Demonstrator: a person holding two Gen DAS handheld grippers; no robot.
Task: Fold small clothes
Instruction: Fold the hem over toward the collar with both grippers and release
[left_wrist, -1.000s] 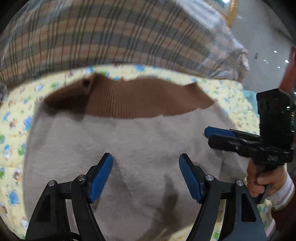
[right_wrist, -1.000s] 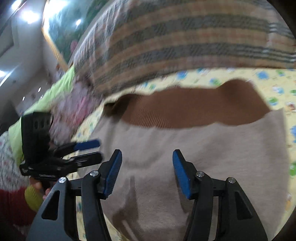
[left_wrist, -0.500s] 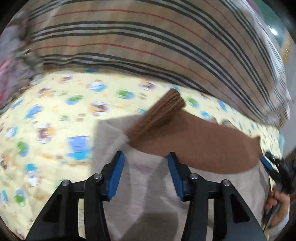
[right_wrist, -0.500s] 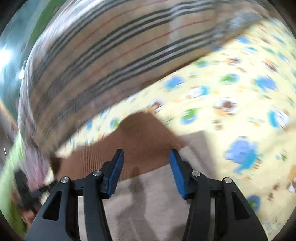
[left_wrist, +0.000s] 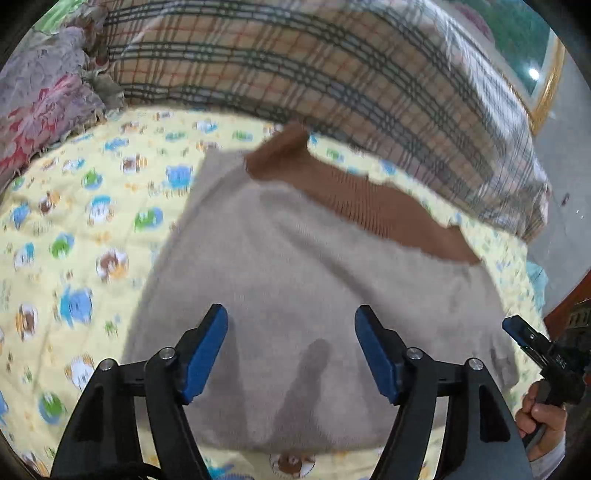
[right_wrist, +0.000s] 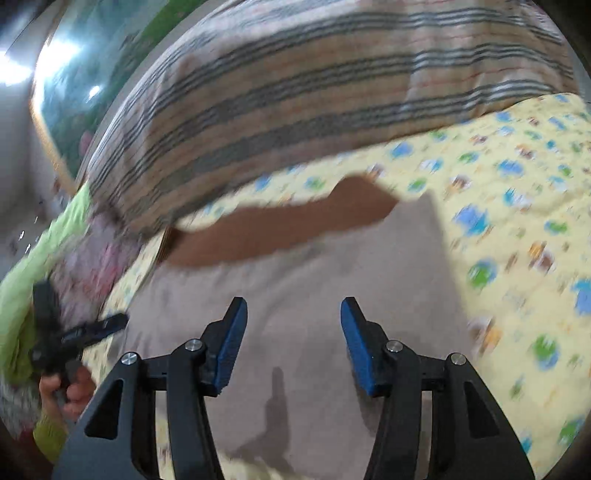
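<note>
A small beige knit garment (left_wrist: 295, 280) with a brown ribbed band (left_wrist: 362, 210) along its far edge lies flat on the yellow cartoon-print sheet (left_wrist: 74, 221). My left gripper (left_wrist: 291, 325) is open and empty above the garment's near part. My right gripper (right_wrist: 291, 317) is open and empty, also above the beige cloth (right_wrist: 332, 280), with the brown band (right_wrist: 288, 225) beyond it. The right gripper also shows at the right edge of the left wrist view (left_wrist: 517, 332), and the left gripper at the left of the right wrist view (right_wrist: 99, 325).
A plaid striped pillow or duvet (left_wrist: 332, 74) lies along the far side of the sheet. A floral quilt (left_wrist: 40, 99) is at the far left and green cloth (right_wrist: 29, 295) at the left of the right wrist view.
Both grippers have pulled back from the garment's far corners toward its near part. Both jaws have opened wider. The garment lies flat as before.
</note>
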